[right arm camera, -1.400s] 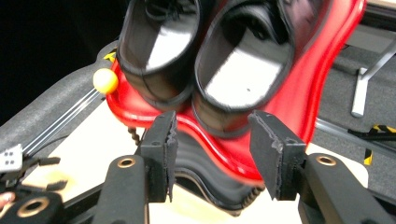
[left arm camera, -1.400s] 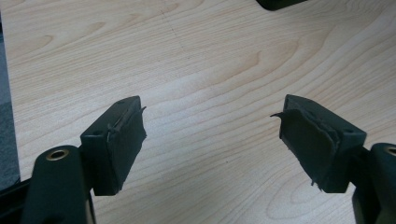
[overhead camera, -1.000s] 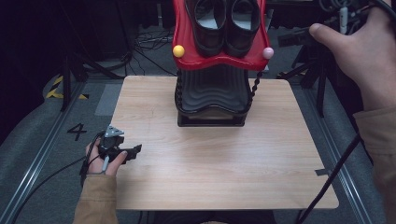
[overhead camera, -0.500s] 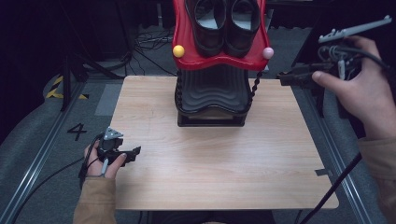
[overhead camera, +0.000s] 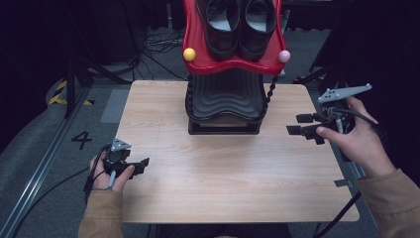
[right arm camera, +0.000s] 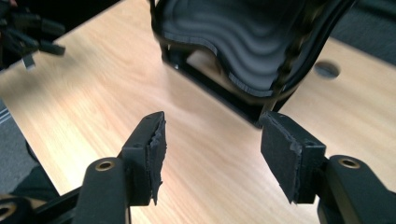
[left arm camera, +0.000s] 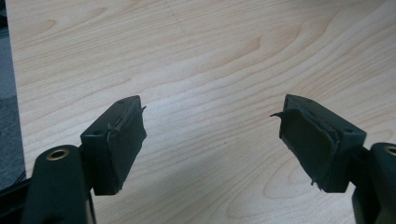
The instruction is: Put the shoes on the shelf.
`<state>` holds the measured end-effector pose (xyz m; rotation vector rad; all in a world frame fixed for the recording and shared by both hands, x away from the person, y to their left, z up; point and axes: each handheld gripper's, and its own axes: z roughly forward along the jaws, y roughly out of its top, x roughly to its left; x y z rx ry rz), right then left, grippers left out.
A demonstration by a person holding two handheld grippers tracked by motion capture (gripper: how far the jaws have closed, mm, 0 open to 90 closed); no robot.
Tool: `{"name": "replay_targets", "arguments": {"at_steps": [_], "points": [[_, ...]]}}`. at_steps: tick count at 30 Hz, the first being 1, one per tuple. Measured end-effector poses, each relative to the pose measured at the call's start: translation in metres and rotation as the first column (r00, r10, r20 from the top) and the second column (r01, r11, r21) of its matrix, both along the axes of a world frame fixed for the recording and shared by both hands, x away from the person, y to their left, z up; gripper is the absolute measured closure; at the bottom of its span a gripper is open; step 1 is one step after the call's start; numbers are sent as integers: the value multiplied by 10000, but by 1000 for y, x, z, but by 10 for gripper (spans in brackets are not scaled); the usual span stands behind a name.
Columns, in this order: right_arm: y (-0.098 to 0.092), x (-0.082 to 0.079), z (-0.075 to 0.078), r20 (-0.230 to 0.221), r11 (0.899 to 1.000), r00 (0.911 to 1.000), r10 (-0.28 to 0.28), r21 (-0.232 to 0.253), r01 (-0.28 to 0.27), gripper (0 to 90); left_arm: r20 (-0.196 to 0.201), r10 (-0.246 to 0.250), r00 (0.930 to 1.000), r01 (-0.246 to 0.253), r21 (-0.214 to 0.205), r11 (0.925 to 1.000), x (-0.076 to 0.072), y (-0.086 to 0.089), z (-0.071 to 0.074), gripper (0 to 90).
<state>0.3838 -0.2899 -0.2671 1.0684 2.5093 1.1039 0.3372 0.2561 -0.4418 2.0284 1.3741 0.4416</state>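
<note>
High view: a shoe rack [overhead camera: 224, 106] stands at the far middle of the wooden table [overhead camera: 233, 193]. Its black ribbed lower tiers sit on the tabletop and a glossy red top tray [overhead camera: 195, 47] rises above them, carrying a pair of black leather shoes [overhead camera: 237, 22] side by side, toes toward the person. A yellow ball [overhead camera: 188, 54] caps the tray's left corner and a pink ball [overhead camera: 284, 56] its right. The left gripper [overhead camera: 143, 162] lies low on the table, well to the near left of the rack, with nothing between its parted jaws. The right gripper [overhead camera: 297, 124] hangs just right of the rack's base, pointing at it; its jaws have just been opening and stand wide, empty.

Left gripper view: both black jaws are spread over bare wood grain, their worn pads [left arm camera: 122, 144] touching nothing.

Right gripper view: the jaws are released and wide apart, and beyond them the rack's black wavy tier [right arm camera: 243, 42] and its twisted side post [right arm camera: 292, 56] stand near but not touched. The left gripper [right arm camera: 28, 35] shows far off beyond the rack's left side.

The shoes, up on the rack's top tray, look stiff at the sole and heel but yielding at the upper, moderately heavy, and their polished leather is likely slippery. I judge the firmest hold to be across the heel collar or the rim of the opening, pinching one wall rather than the smooth toe.
</note>
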Motion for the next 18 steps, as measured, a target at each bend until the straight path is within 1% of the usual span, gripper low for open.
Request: {"name": "replay_targets", "arguments": {"at_steps": [1,3,4,6,7,8,9,11,12,13,15,16,18], "points": [[-2,0,-11,-64,9999,9999,96,-37,-96,416,23,-21,10000,21,28,10000,0,0,0,229],[-6,-1,-24,-49,9999,9999,122,-19,-122,418,55,-44,10000,44,-15,10000,-2,0,1,228],[-7,-1,-31,-93,9999,9999,136,12,-136,417,0,-49,10000,49,-29,10000,-2,0,1,228],[-10,-1,-41,-124,9999,9998,170,25,-170,417,0,-43,10000,43,-12,10000,-2,0,1,228],[-12,-1,-49,-55,9999,9998,171,-16,-171,417,59,-39,10000,38,29,10000,-2,0,1,228],[-13,-1,-53,-54,9998,9998,182,-48,-183,417,20,-49,10000,49,10,10000,-2,0,1,228],[-14,-2,-60,-105,9999,9998,162,-50,-162,417,31,-61,10000,61,2,10000,-1,-1,0,228],[-17,-2,-73,-203,9999,9997,122,75,-120,414,80,-83,9999,82,100,9999,-1,-2,0,228],[-18,-2,-80,-236,9999,9997,116,126,-113,410,35,-146,9999,146,122,9998,0,-2,0,228],[-18,-3,-86,-210,10000,9998,29,91,-27,407,105,-100,9999,99,145,9998,0,-3,-1,228],[-17,-2,-101,-154,10000,9999,-36,-72,35,405,44,-164,9999,163,132,9998,1,-3,-2,228],[-16,-2,-108,-178,9999,9998,-44,-130,42,401,38,-119,9999,119,130,9998,1,-4,-3,228],[-13,-2,-123,-266,9997,9995,-150,-173,146,398,32,-190,9998,189,241,9995,1,-4,-4,228]]}}
